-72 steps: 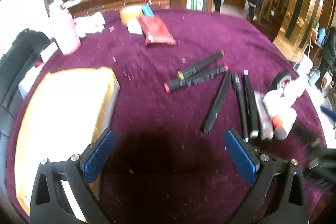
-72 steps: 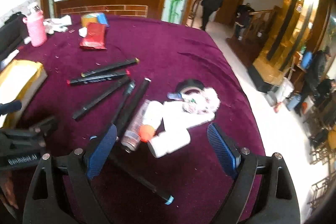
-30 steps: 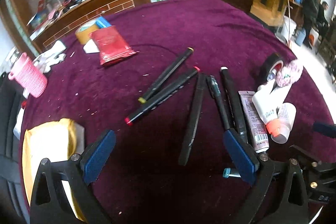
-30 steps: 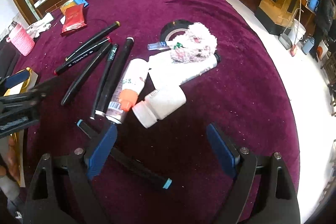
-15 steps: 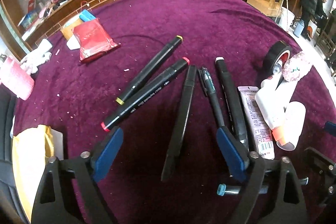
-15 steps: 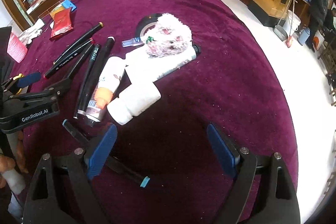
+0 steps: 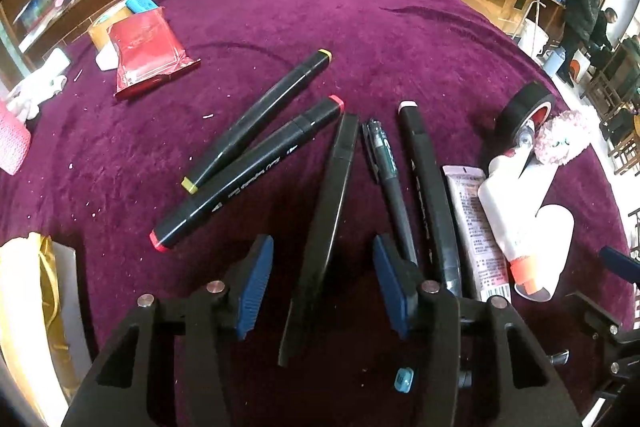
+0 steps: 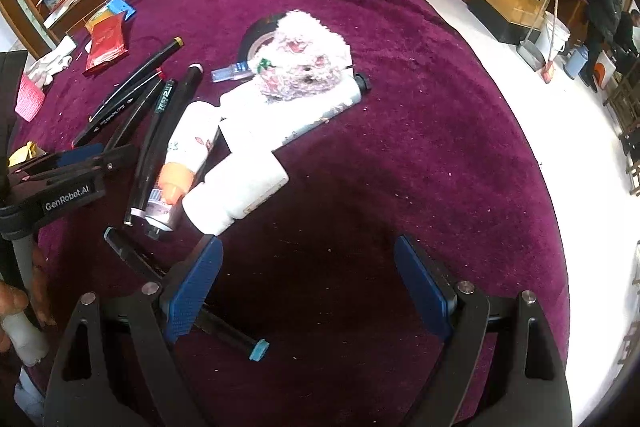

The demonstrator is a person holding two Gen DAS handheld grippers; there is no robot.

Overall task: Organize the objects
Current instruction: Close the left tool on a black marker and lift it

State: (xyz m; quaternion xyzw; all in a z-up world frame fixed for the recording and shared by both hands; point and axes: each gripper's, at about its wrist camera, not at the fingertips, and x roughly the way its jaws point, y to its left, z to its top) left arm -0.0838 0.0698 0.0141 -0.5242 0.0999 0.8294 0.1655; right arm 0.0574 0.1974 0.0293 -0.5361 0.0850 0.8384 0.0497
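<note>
Several black markers lie on the purple tablecloth (image 7: 400, 39). My left gripper (image 7: 323, 283) is open, its jaws closing in on either side of a plain black marker (image 7: 328, 215) without touching it. Left of it lie a red-capped marker (image 7: 248, 175) and a yellow-capped marker (image 7: 260, 115); right of it lie a thin pen (image 7: 390, 183) and a white-capped marker (image 7: 428, 187). My right gripper (image 8: 306, 287) is open and empty over bare cloth, near a white bottle (image 8: 236, 193). A blue-tipped marker (image 8: 188, 295) lies under its left finger.
A tube (image 7: 476, 227), white bottles (image 7: 532, 247), a black tape roll (image 7: 524, 115) and a pink plush toy (image 8: 300, 59) lie at the right. A red packet (image 7: 144, 51) lies far left. A yellow bag (image 7: 28, 311) sits near left. The table edge (image 8: 552, 187) drops to the floor.
My left gripper has moved forward and lower over the markers and its jaws have narrowed around the plain black marker. My right gripper has drifted slightly closer to the bottles and stays open.
</note>
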